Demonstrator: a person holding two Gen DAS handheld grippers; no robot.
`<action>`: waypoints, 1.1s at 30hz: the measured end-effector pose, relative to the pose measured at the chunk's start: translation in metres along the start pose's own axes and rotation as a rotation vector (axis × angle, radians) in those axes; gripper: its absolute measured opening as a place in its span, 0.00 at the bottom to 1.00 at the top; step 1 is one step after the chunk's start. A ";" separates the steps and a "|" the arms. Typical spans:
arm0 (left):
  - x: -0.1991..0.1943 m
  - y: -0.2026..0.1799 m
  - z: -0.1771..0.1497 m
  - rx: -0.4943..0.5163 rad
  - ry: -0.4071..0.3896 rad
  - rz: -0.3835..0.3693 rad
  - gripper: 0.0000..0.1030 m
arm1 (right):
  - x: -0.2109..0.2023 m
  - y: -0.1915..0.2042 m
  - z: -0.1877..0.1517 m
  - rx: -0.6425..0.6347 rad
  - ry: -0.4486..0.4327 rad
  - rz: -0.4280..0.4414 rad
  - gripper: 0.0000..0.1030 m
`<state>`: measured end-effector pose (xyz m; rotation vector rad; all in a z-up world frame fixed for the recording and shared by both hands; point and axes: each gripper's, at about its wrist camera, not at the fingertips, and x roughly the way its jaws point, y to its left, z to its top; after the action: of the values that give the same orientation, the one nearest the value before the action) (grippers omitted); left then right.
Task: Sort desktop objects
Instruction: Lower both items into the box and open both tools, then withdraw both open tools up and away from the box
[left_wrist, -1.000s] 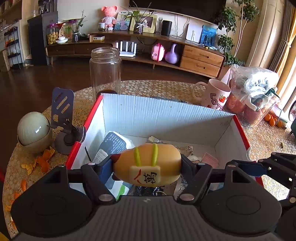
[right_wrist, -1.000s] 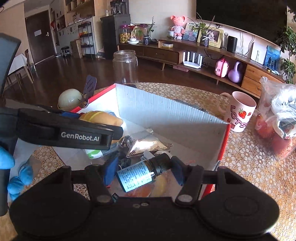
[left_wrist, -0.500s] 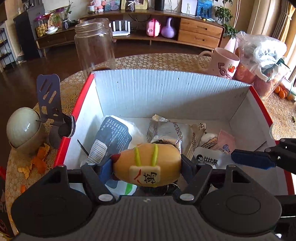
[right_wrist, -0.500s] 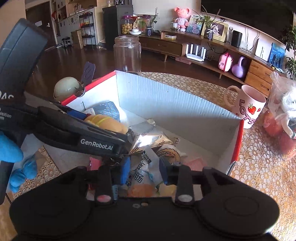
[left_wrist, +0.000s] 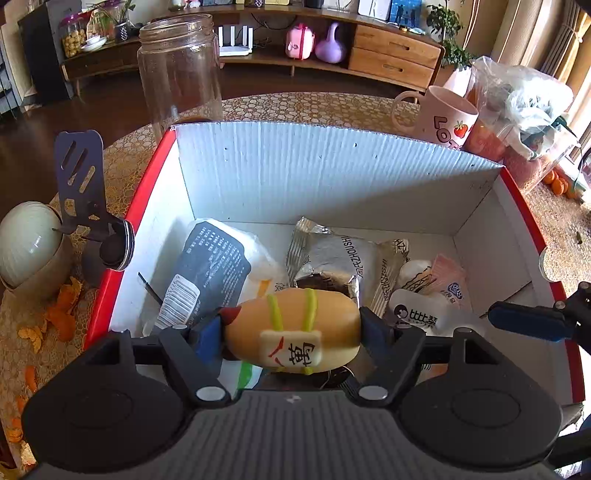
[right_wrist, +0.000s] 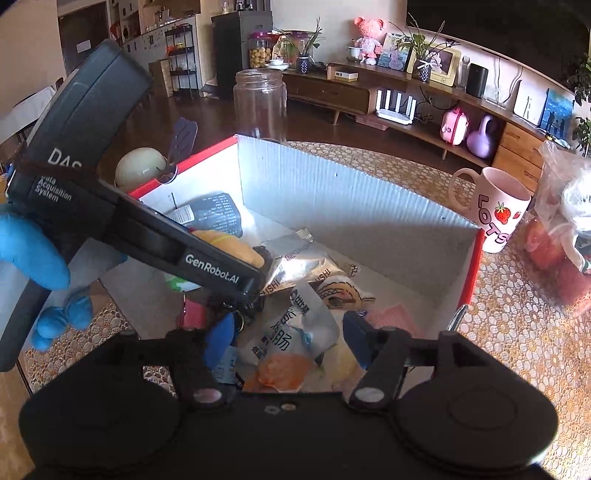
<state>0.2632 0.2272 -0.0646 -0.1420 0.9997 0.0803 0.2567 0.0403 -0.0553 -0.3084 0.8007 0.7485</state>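
Observation:
My left gripper (left_wrist: 291, 330) is shut on a yellow hot-dog-shaped toy (left_wrist: 295, 328) with green stripes and a label, held low inside the red-edged white cardboard box (left_wrist: 332, 166). The toy also shows in the right wrist view (right_wrist: 229, 243) behind the left gripper body (right_wrist: 218, 266). My right gripper (right_wrist: 286, 338) is open and empty over the box's near side, above a clear snack packet (right_wrist: 291, 328). A small bottle (right_wrist: 227, 363) lies by its left finger. The box holds a silver packet (left_wrist: 343, 254), a dark-labelled white pack (left_wrist: 210, 266) and several small packets.
A tall glass jar (left_wrist: 181, 74) stands behind the box. A pink mug (left_wrist: 439, 118) and a plastic bag of fruit (left_wrist: 517, 110) sit at back right. A phone stand (left_wrist: 85, 192), a pale round container (left_wrist: 26, 240) and orange peel (left_wrist: 55, 317) lie left of the box.
My right gripper let go of the small bottle into the box and opened wide. My left gripper moved forward and down into the box with the toy still held.

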 end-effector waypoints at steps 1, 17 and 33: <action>-0.001 0.000 -0.001 0.001 -0.002 0.001 0.73 | -0.001 0.000 0.000 0.000 0.000 0.000 0.63; -0.056 0.002 -0.012 -0.041 -0.100 -0.014 0.73 | -0.034 -0.009 -0.003 0.042 -0.052 0.002 0.70; -0.129 -0.022 -0.053 0.015 -0.319 0.017 0.73 | -0.090 -0.009 -0.018 0.070 -0.153 0.022 0.74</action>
<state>0.1525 0.1969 0.0177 -0.1029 0.6833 0.1073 0.2126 -0.0189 -0.0008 -0.1775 0.6846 0.7535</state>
